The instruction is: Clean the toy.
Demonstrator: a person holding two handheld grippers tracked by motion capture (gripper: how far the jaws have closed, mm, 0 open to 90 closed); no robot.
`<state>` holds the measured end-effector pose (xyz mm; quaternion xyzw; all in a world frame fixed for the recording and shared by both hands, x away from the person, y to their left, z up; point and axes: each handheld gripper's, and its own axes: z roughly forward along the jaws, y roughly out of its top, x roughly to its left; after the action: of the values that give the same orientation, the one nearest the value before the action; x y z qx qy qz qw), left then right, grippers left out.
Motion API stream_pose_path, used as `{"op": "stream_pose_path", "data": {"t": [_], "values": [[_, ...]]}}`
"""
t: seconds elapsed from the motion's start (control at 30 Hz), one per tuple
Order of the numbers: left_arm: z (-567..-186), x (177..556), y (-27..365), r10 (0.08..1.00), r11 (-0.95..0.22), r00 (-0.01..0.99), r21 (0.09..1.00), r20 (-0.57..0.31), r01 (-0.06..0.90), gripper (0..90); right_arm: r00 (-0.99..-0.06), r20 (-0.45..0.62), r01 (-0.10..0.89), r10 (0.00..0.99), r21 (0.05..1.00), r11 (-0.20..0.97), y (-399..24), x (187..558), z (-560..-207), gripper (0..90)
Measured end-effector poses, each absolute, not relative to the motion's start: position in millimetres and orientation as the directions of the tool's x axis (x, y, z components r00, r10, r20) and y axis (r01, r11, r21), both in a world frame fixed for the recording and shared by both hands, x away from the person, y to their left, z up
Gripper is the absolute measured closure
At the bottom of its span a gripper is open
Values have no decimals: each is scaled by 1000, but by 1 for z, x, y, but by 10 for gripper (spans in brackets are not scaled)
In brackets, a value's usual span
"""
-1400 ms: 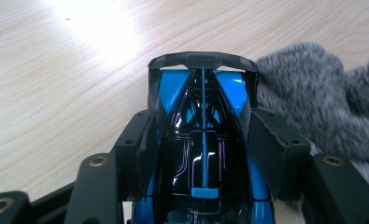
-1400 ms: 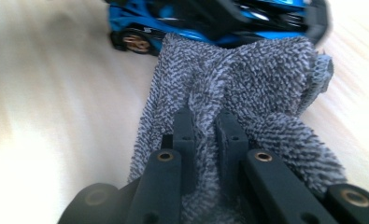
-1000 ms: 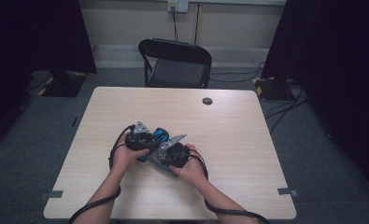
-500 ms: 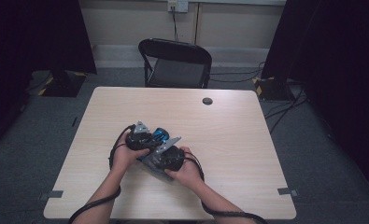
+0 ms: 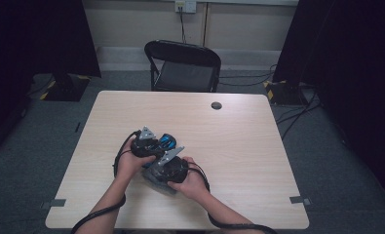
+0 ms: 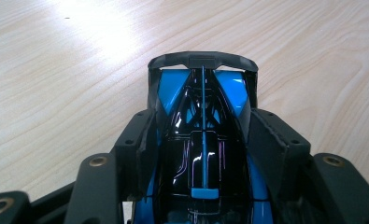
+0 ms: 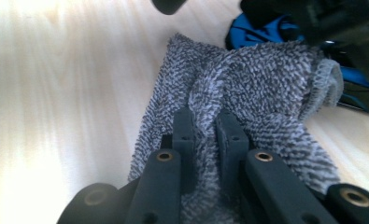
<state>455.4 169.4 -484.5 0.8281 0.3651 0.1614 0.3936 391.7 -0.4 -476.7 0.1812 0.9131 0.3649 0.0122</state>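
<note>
A blue and black toy car (image 6: pixel 203 140) sits between the jaws of my left gripper (image 6: pixel 203 126), which press its sides; its dark rear wing (image 6: pixel 203 59) points away over the wooden table (image 6: pixel 56 70). In the high view the left gripper (image 5: pixel 146 142) holds the toy car (image 5: pixel 166 142) near the table's front middle. My right gripper (image 7: pixel 209 128) is shut on a fold of a grey towelling cloth (image 7: pixel 257 79), which lies against the toy car (image 7: pixel 257 25). From above, the right gripper (image 5: pixel 168 168) and the cloth (image 5: pixel 157 181) sit just in front of the car.
A small dark round disc (image 5: pixel 216 105) lies near the table's far edge (image 5: pixel 190 92). A black folding chair (image 5: pixel 182 66) stands behind the table. Cables (image 5: pixel 119 156) trail from both grippers toward the person's forearms.
The right gripper with the cloth has shifted slightly left, toward the car. The left gripper and the car have kept still.
</note>
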Motion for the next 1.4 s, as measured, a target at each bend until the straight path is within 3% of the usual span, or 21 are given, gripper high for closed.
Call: {"op": "stream_pose_path", "data": {"t": [0.43, 1.03, 1.4], "values": [[-485, 455, 170, 731, -418, 682, 773, -25, 476, 431, -956, 121, 275, 267, 685, 674, -13, 381, -469, 803], [-486, 454, 170, 732, -410, 681, 780, -28, 473, 430, -936, 106, 314, 337, 686, 657, -61, 400, -460, 790], [-483, 454, 174, 712, -435, 702, 773, -17, 461, 441, -930, 82, 320, 359, 664, 676, -75, 405, -466, 711]]}}
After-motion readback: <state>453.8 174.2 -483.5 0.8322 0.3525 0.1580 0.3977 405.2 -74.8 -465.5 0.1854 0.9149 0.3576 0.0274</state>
